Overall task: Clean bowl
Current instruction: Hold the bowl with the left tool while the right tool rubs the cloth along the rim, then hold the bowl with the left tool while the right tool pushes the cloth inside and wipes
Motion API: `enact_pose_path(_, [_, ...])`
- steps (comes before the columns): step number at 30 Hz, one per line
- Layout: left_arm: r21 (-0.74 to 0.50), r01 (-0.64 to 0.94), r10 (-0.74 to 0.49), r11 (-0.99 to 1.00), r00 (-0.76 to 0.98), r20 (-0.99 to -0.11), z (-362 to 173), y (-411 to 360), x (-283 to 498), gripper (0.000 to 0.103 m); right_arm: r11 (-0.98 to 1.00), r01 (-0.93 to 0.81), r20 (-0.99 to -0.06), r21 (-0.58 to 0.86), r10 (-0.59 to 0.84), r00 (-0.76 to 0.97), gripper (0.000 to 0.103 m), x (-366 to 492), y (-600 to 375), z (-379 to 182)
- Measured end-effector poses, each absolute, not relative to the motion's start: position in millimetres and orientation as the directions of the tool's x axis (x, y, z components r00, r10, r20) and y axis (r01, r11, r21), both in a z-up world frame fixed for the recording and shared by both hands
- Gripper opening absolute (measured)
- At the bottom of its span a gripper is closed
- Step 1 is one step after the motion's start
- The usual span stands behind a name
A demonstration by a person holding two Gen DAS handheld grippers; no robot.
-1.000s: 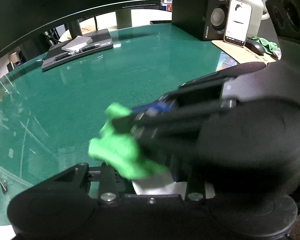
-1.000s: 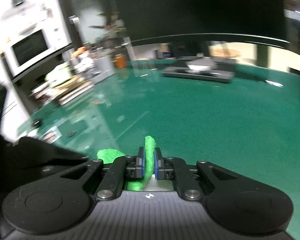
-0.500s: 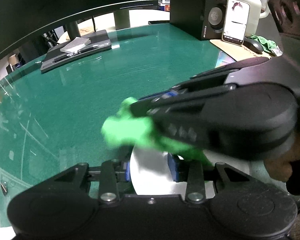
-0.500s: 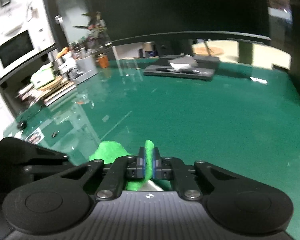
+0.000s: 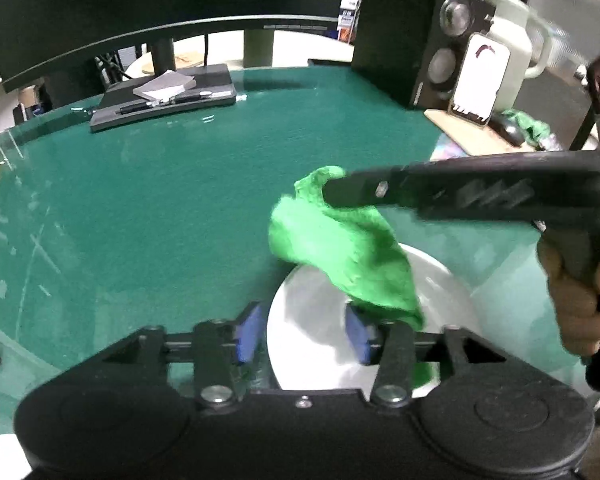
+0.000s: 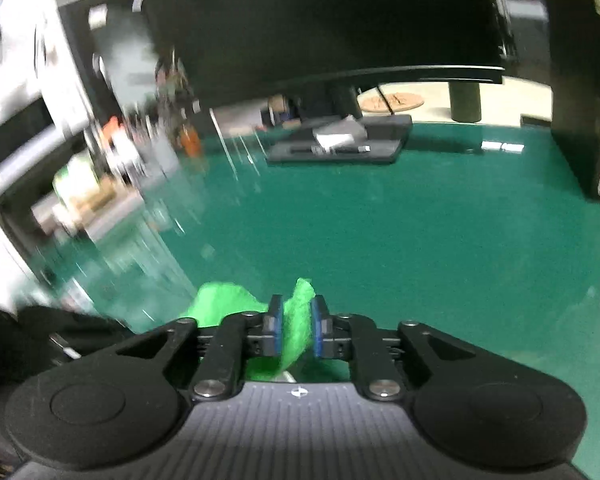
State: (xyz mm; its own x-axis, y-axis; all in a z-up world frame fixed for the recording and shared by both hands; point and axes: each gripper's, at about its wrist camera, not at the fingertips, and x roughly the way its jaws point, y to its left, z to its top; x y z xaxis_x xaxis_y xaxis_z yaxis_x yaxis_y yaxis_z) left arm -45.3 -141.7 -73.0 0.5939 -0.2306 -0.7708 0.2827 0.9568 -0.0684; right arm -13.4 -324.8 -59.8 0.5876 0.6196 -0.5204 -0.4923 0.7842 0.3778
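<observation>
- The white round ceramic bowl (image 5: pixel 332 344) sat on the glossy green surface (image 5: pixel 160 216), its near left rim between the left gripper (image 5: pixel 302 330)'s opening jaws, neither blue pad pressing it.
- The crumpled bright green cloth (image 5: pixel 340 252) hung over the bowl.
- The right gripper (image 6: pixel 294 330)'s jaws were opening, cloth between them.

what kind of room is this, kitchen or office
Probably a home office desk beside a kitchen area: a curved monitor and speaker stand on the green desk, with a microwave beyond.
</observation>
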Motion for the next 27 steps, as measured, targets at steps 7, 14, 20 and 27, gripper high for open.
enact_pose_path(7, [0.040,0.318,-0.167,0.947,0.597,-0.784,-69.3,-148.0,-61.8,0.021,0.702,-0.690,-0.567,0.178,0.646,0.511,0.000,-38.6,-318.6,-33.9])
enact_pose_path(14, [0.001,0.318,-0.198,0.948,0.594,-0.780,-67.4,-141.3,-69.8,0.023,0.562,-0.824,-0.672,-0.070,0.585,0.455,0.011,-50.0,-283.1,-32.8])
enact_pose_path(20, [-0.005,0.318,-0.202,0.948,0.590,-0.782,-69.6,-141.5,-66.4,0.028,0.380,-0.899,-0.742,-0.220,0.533,0.407,0.017,-50.5,-263.5,-43.7])
enact_pose_path(27, [-0.024,0.304,-0.207,0.952,0.586,-0.783,-72.1,-137.3,-65.4,0.034,0.212,-0.945,-0.857,-0.249,0.407,0.317,0.007,-54.8,-242.4,-69.4])
